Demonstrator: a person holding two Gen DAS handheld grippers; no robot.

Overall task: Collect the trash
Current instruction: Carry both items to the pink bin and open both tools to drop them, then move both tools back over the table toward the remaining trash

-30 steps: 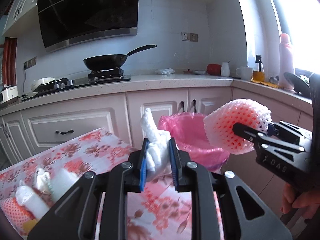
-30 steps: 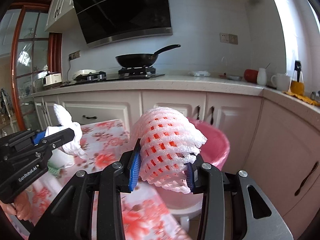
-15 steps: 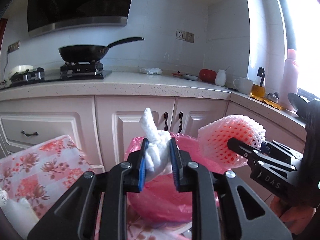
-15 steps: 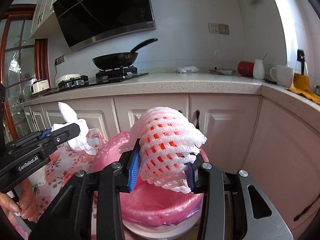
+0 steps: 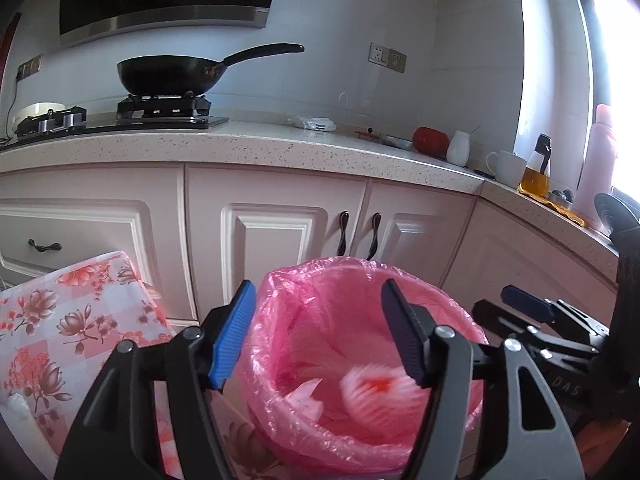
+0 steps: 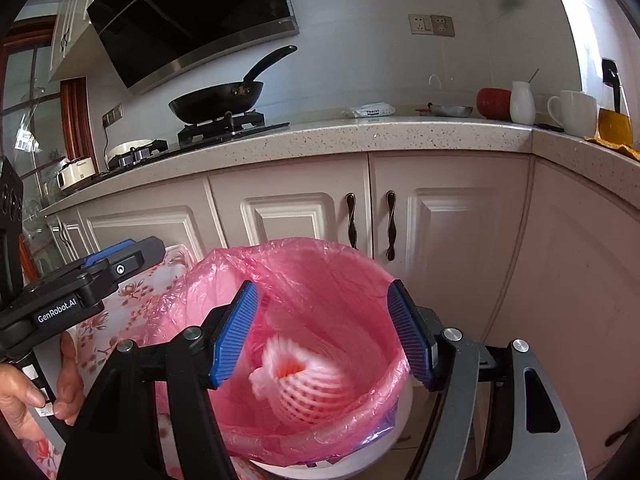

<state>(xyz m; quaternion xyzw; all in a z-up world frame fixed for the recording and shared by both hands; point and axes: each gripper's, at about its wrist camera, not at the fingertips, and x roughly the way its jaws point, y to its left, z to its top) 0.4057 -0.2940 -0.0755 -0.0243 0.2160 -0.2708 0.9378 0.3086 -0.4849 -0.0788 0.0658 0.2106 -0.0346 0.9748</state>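
Bin (image 6: 372,446) sits below both of my tools, white, lined with a pink bag (image 6: 320,276), on the floor just in front of the cabinet doors (image 6: 288,216). Inside it I count two pieces of trash. One is the foam fruit net (image 6: 308,392), white mesh with a red inside, blurred with motion; its open mouth faces up toward my right camera and its long axis runs down into the bag, tilted to the right. The other is a crumpled white tissue (image 5: 306,398), low against the bag's left wall in the left view; I cannot tell how it is oriented. In that same view the net (image 5: 376,394) lies just right of the tissue.

My left gripper (image 5: 320,332) hangs over the bin's mouth, jaws opening, blue pads well apart, nothing between them. My right gripper (image 6: 324,336) is the same: jaws opening, wide, nothing in its grasp, the net below and clear of its pads.

Beside the bin on the left stands one table with a floral cloth (image 5: 60,320). One black wok (image 6: 218,98) rests on the stove behind.
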